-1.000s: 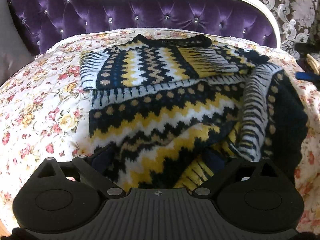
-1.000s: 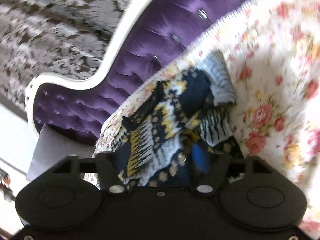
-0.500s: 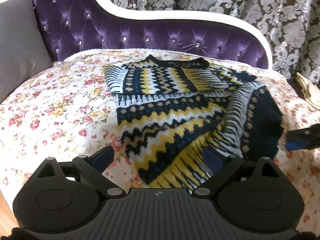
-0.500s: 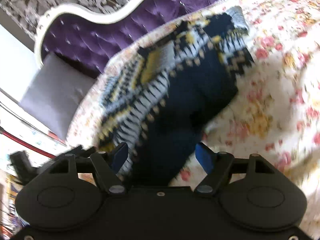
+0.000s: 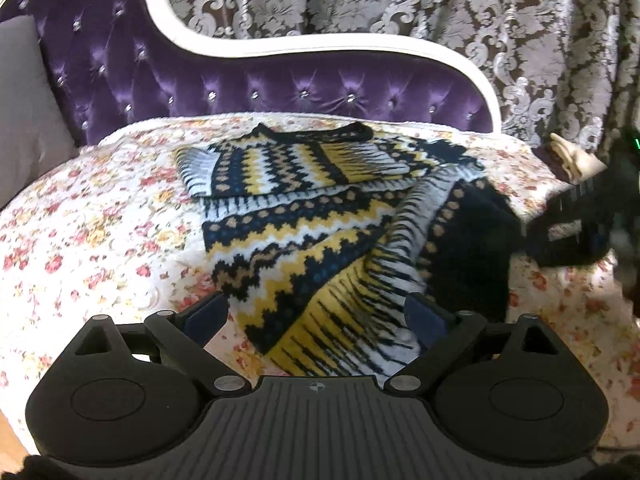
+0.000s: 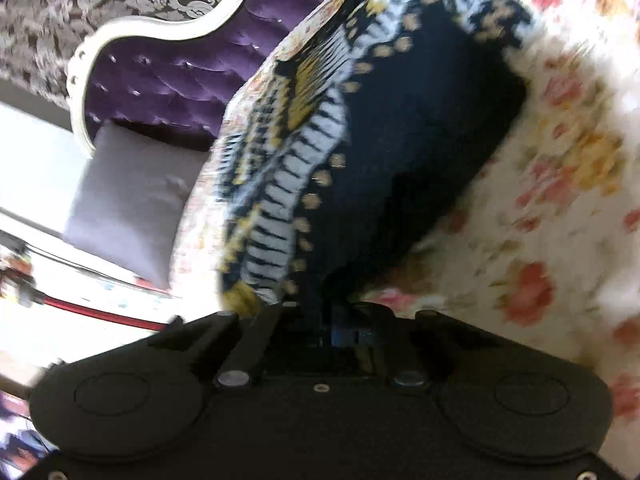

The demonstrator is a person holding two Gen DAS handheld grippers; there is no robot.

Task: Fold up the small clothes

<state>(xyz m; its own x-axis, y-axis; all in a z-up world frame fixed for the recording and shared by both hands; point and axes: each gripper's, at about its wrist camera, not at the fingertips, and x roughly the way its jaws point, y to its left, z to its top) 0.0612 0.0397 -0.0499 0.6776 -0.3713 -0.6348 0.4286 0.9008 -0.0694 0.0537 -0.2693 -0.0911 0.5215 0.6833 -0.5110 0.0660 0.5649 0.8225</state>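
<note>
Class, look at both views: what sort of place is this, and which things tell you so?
Most likely a bedroom at home: a bed with a floral quilt, a tufted purple headboard and damask curtains, with a patterned sweater laid out for folding.

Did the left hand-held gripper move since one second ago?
Yes. The left hand-held gripper backed away from the sweater; more of the purple headboard shows.

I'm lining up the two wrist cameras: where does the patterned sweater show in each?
Left wrist: the sweater lies mid-frame on the floral bedspread.
Right wrist: the sweater fills the upper centre, its dark edge reaching the gripper.
Shared landmark: the purple headboard.
</note>
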